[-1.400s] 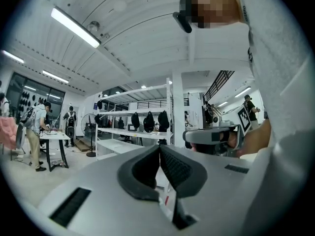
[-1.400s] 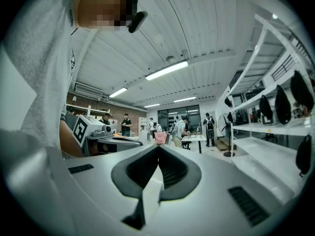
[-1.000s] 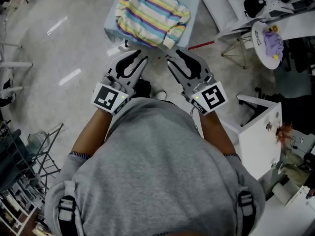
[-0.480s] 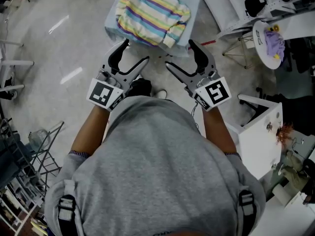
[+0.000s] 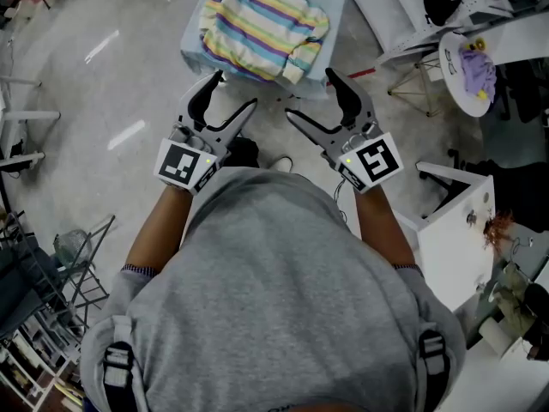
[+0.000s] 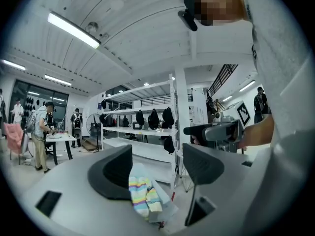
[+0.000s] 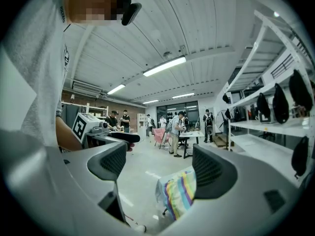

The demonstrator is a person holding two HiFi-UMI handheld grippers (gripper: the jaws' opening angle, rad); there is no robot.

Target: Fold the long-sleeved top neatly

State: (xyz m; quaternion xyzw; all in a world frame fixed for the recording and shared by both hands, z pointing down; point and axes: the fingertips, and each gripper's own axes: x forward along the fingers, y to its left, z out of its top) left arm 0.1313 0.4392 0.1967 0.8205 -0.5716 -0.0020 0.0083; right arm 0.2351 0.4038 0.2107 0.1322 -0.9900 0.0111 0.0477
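The long-sleeved top [image 5: 262,26], striped in pastel colours, lies folded into a compact bundle on a small pale-blue table [image 5: 336,7] ahead of me. Both grippers hang in the air short of the table's near edge, apart from the top. My left gripper [image 5: 233,93] has just been opening and stands open with nothing between its jaws. My right gripper [image 5: 310,94] has also just opened wide and is empty. The left gripper view shows the top [image 6: 142,194] low between the jaws and far off. It shows the same way in the right gripper view [image 7: 179,191].
A round white table [image 5: 459,93] with a purple cloth [image 5: 476,74] stands at the right, and a white cabinet [image 5: 455,230] is nearer to me. A metal rack [image 5: 51,264] is at the left. Shelves [image 6: 147,132] and several people [image 7: 174,132] stand far off.
Both grippers' jaws went from nearly shut to wide open. The hands stayed where they were in front of the table. The top has not moved.
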